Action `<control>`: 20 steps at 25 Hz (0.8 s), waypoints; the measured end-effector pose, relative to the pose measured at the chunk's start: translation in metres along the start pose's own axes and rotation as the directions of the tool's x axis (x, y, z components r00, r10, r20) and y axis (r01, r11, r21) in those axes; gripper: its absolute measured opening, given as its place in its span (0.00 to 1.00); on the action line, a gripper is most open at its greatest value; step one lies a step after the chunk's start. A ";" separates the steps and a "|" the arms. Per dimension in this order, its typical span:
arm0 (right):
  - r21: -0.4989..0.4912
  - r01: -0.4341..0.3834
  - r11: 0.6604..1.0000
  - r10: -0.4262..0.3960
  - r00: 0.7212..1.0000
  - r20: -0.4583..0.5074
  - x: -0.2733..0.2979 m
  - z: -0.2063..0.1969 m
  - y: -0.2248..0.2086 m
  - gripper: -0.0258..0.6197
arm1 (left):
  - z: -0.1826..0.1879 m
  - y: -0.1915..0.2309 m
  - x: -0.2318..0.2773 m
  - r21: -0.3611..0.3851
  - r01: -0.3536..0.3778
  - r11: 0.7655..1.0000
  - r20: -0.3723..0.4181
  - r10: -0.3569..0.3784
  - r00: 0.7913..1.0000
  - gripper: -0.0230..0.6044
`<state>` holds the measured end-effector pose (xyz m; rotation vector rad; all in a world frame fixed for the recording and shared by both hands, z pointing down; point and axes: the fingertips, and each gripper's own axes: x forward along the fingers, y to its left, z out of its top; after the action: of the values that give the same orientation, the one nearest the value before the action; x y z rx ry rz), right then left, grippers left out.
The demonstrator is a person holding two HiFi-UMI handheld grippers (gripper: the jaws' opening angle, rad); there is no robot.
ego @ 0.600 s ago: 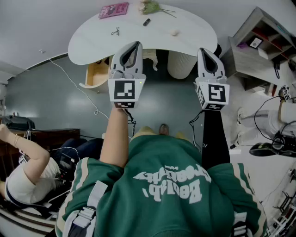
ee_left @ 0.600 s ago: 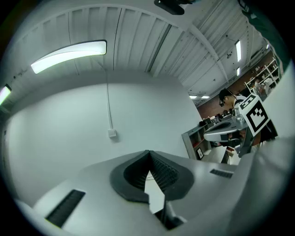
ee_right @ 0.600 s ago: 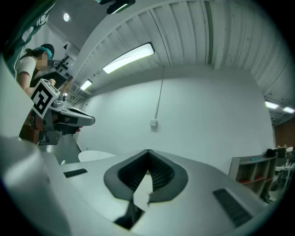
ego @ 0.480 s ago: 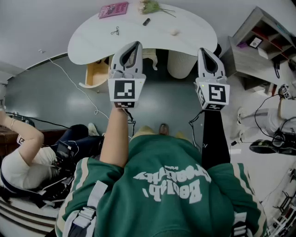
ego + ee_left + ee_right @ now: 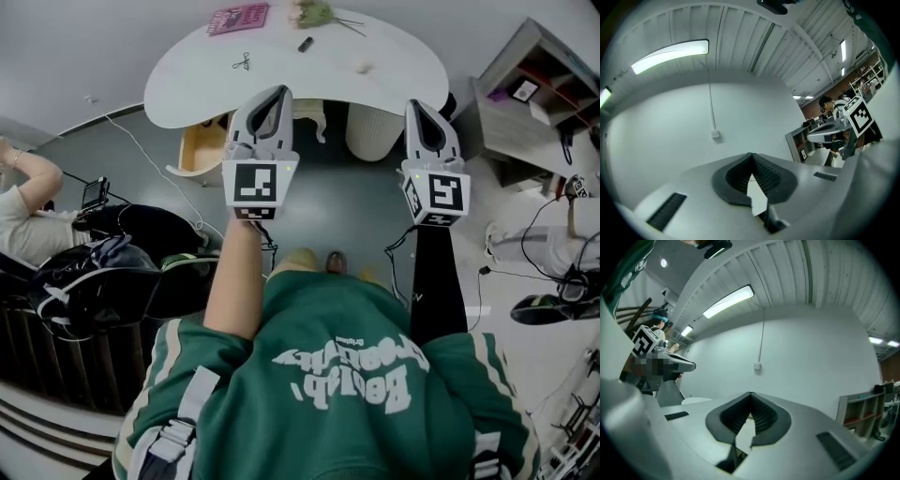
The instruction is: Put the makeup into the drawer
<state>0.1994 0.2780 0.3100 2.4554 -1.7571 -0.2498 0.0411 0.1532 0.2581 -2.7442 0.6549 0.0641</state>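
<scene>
A white table [image 5: 394, 70] stands ahead. On it lie a pink makeup case [image 5: 237, 18], a small dark tube [image 5: 306, 44], a black clip [image 5: 242, 62] and a small cream piece [image 5: 361, 67]. Under its left end a wooden drawer [image 5: 202, 150] stands pulled out. My left gripper [image 5: 277, 92] [image 5: 751, 154] is held level in the air short of the table, jaws shut with nothing between them. My right gripper [image 5: 415, 105] [image 5: 751, 394] hangs beside it, also shut and empty. Both gripper views face a bare wall.
Flowers [image 5: 314, 13] lie at the table's far edge. A shelf unit [image 5: 525, 103] stands at the right with cables [image 5: 525, 244] on the floor near it. At the left a seated person [image 5: 28, 216] is next to a dark chair [image 5: 112, 272].
The person at the left has shifted up and away, and a dark chair now shows in that spot. Both grippers keep their places, still shut.
</scene>
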 end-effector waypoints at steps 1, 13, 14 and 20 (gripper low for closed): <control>0.001 -0.001 1.000 0.001 1.000 0.003 0.003 0.000 0.002 0.05 | 0.000 0.003 0.000 0.001 -0.001 1.000 0.001 0.001 1.000 0.06; 0.017 -0.026 1.000 0.026 0.999 0.025 0.028 -0.009 0.010 0.05 | -0.014 0.016 0.006 0.015 -0.019 1.000 0.006 0.019 1.000 0.06; 0.018 -0.025 1.000 0.025 1.000 0.019 0.039 -0.011 0.007 0.05 | -0.017 0.021 0.016 0.015 -0.016 1.000 0.002 0.016 1.000 0.06; 0.021 -0.039 0.999 0.039 0.999 0.009 0.137 -0.018 0.010 0.05 | -0.046 0.090 0.087 0.010 -0.004 1.000 0.013 0.003 1.000 0.06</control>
<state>0.2371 0.1448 0.3196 2.4349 -1.8186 -0.2400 0.0773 0.0257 0.2648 -2.7311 0.6549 0.0793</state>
